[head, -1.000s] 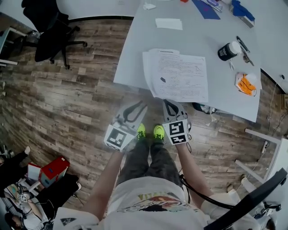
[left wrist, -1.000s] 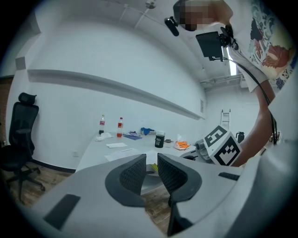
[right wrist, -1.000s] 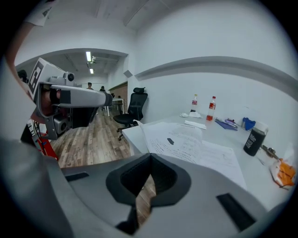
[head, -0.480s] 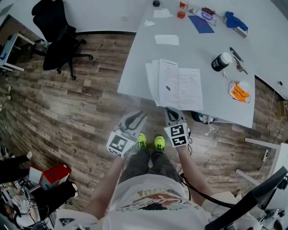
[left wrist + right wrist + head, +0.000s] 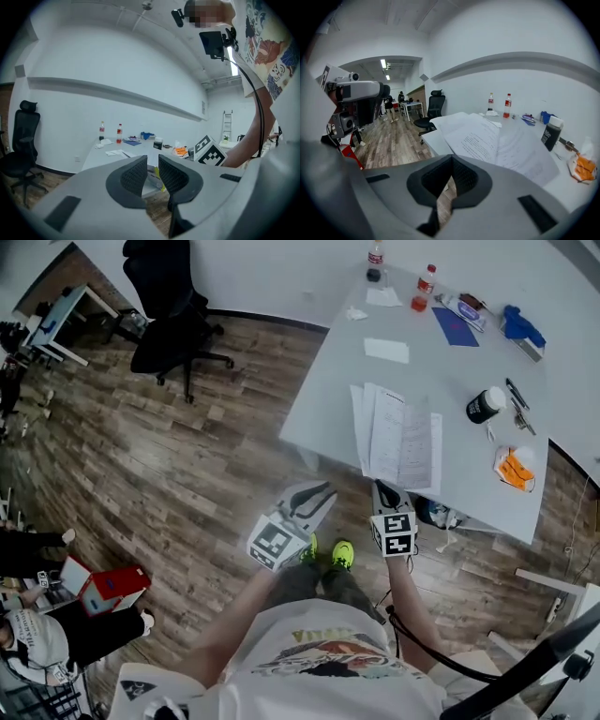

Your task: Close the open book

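Note:
The open book (image 5: 398,437) lies with white printed pages up near the front edge of the grey table (image 5: 450,362). Both grippers hang over the floor just short of that edge and touch nothing. My left gripper (image 5: 311,500) is left of the book, its jaws a little apart and empty (image 5: 153,161). My right gripper (image 5: 384,493) is below the book's near edge, its pads pressed together on nothing (image 5: 451,160). In the right gripper view the book (image 5: 487,138) spreads out just beyond the jaws.
On the table stand a black jar with a white lid (image 5: 485,406), an orange packet (image 5: 514,468), two bottles (image 5: 427,282) and blue items (image 5: 520,326). A black office chair (image 5: 173,329) is on the wooden floor to the left, a red box (image 5: 108,589) lower left.
The head view has swung, so table and book sit further right and look smaller. Both grippers have lifted a little before the table edge. Their jaws stand as before.

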A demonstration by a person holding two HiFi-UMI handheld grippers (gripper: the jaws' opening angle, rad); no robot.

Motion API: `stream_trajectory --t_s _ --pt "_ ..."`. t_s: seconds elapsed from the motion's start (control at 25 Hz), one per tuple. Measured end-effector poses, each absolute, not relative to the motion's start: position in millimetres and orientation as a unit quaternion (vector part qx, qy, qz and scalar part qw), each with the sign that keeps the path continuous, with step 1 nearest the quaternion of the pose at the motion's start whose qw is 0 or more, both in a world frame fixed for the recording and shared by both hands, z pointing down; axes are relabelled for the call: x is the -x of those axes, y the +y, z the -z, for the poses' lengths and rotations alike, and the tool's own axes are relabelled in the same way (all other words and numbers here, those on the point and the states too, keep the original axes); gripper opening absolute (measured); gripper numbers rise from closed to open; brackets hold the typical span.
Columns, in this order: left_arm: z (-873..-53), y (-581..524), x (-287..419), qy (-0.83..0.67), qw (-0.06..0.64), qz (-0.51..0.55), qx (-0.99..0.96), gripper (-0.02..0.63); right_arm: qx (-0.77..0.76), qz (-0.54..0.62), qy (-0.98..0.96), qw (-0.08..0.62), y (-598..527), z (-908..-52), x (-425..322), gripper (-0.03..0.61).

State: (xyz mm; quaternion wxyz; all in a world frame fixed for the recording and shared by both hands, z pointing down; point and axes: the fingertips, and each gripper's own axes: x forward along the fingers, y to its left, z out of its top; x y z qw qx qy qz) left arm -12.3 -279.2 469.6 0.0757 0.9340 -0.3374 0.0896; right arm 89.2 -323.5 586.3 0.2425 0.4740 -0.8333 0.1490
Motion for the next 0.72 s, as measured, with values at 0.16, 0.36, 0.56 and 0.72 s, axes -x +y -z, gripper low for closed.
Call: stream_trajectory --t_s 0.16,0.36,0.56,0.72 --pt "-462 -274 7 -0.336 0.075 -0.089 -0.935 0.054 -0.484 -0.159 -0.829 0.230 -322 -583 -100 0.018" --pt "-460 -271 3 -0.337 0.072 -0.091 -0.934 0.054 -0.496 -0.174 -0.824 0.213 -320 -580 -112 0.018" --pt "-457 -271 -6 -0.332 0.068 -0.091 -0.937 0.054 -0.504 -0.180 -0.819 0.208 -318 -577 -126 0.018" --pt "-455 -270 -17 -0.327 0.065 -0.090 -0.939 0.054 -0.510 -0.184 -0.814 0.207 -316 -575 -138 0.018"
